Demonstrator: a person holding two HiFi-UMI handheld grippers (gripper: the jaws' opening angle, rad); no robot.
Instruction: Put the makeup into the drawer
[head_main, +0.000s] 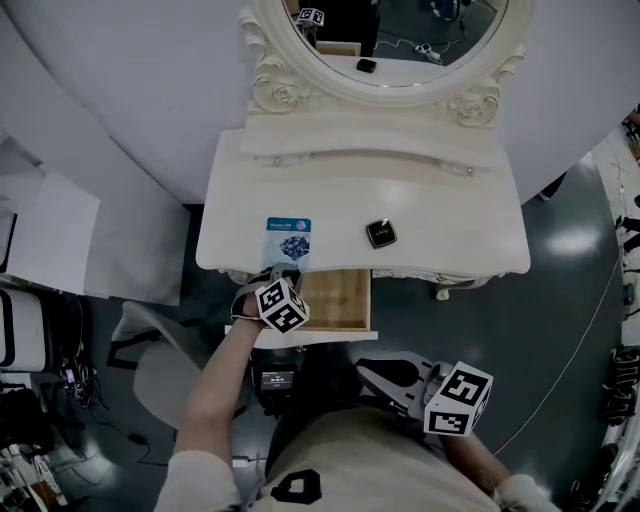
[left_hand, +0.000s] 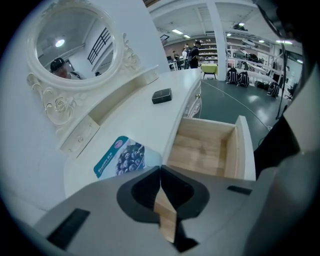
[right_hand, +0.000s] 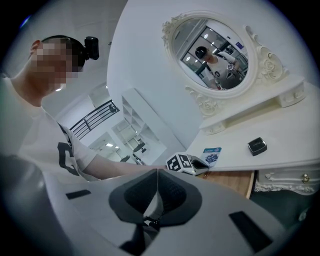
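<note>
A blue makeup packet (head_main: 289, 240) (left_hand: 121, 157) lies at the front edge of the white vanity table (head_main: 450, 215). My left gripper (head_main: 274, 277) (left_hand: 160, 169) points down at it, its jaws shut and pinching the packet's near corner. Just to the right, the wooden drawer (head_main: 340, 300) (left_hand: 205, 147) stands pulled out, with nothing showing in it. A small black compact (head_main: 380, 234) (left_hand: 161, 95) (right_hand: 257, 146) rests on the tabletop further right. My right gripper (head_main: 363, 369) (right_hand: 157, 170) is shut on nothing, held low in front of my body, away from the table.
An oval mirror (head_main: 385, 40) in a carved frame rises behind a raised shelf (head_main: 370, 150) at the table's back. A pale stool (head_main: 160, 350) stands on the dark floor at the left. Cables and gear (head_main: 30, 410) lie at the far left.
</note>
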